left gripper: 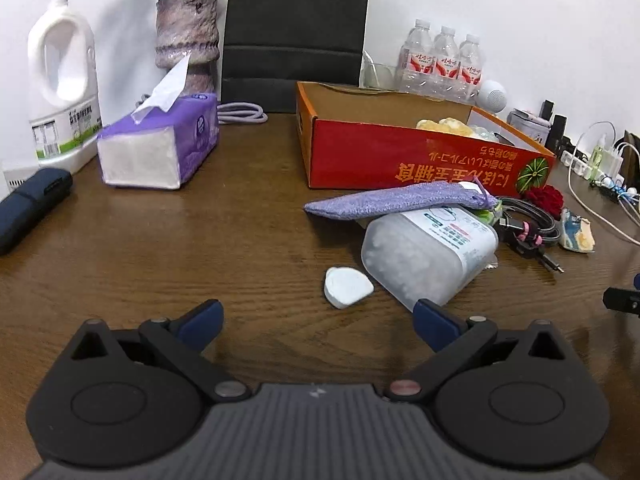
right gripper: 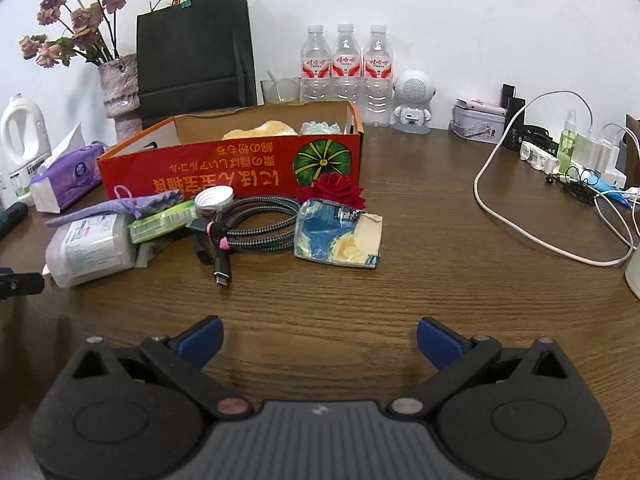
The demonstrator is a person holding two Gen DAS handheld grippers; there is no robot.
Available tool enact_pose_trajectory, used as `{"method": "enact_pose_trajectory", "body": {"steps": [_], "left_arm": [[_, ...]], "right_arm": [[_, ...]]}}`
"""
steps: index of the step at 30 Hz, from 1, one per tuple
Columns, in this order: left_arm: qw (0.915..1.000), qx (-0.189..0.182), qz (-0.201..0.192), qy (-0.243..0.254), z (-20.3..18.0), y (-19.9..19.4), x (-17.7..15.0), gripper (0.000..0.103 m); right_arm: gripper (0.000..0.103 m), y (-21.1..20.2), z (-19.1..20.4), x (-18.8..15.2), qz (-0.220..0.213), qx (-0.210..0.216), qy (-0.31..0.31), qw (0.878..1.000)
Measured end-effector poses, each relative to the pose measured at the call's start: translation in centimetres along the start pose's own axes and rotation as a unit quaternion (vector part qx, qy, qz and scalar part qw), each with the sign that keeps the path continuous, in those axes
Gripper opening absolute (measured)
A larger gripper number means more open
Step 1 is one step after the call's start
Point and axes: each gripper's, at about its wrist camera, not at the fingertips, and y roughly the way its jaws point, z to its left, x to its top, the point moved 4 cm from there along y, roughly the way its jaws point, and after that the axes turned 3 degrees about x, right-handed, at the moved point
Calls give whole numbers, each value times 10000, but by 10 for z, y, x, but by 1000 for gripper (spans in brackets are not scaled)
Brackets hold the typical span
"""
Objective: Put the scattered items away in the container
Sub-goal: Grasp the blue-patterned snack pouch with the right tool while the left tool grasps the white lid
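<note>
Both grippers hang low over the wooden worktop (right gripper: 420, 280) with their blue-tipped fingers spread wide and nothing between them. The left gripper (left gripper: 318, 320) faces a small white lid-shaped piece (left gripper: 347, 286) lying just ahead, close beside a frosted plastic box of white pieces (left gripper: 430, 256) tipped on its side. A purple knitted pouch (left gripper: 396, 200) lies across the top of that box. The right gripper (right gripper: 320, 338) points at bare wood, with the clutter a little further on: a coiled braided cable (right gripper: 256, 226), a green packet (right gripper: 164, 220), a white bottle cap (right gripper: 214, 197), a crumpled blue and cream wrapper (right gripper: 338, 236) and a red fabric rose (right gripper: 334, 190) touching the front wall of the container. That container, a red cardboard box (right gripper: 224, 168) with its print upside down, stands open behind the scattered items and already holds some pale yellow and light green things. A purple tissue pack (left gripper: 160, 148) sits well apart to the left.
</note>
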Motion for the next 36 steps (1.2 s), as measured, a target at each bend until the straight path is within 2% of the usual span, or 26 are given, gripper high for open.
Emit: {"method": "enact_pose_trajectory", "body": {"steps": [3,8,10,12,13,15,18,23,29,31,36], "left_arm": [[10000,53,67,15,-1,8,4,103],[9993,344,98,117,-2,20,7,103],[9991,379,81,152,-3,23,9,100],[9990,389,99,187,-5,26,10,86],[9989,397,52,224,-6,26,11,82],[9991,323,-12,271,-11,25,12,58],[9987,221,-121,446,-21,21,11,29],[9987,207,-151,441,-27,20,9,29],[9989,195,-147,407,-25,20,10,29],[9989,191,-150,403,-25,20,10,29],[9990,214,-146,356,-24,20,9,30]], "right_arm": [[103,7,-2,4,12,-50,-26,10000],[103,24,-7,7,157,-202,109,9996],[103,29,-9,9,179,-241,122,9995],[103,34,-10,13,177,-262,95,9995],[103,36,-10,15,169,-261,96,9995],[103,41,-11,19,163,-290,93,9994],[103,49,-13,26,142,-326,96,9993],[102,64,-14,43,3,-414,-15,9991],[84,78,-15,51,57,-383,-33,9992],[62,77,-17,52,43,-311,61,9995],[58,70,-20,50,12,-245,123,9996]]}}
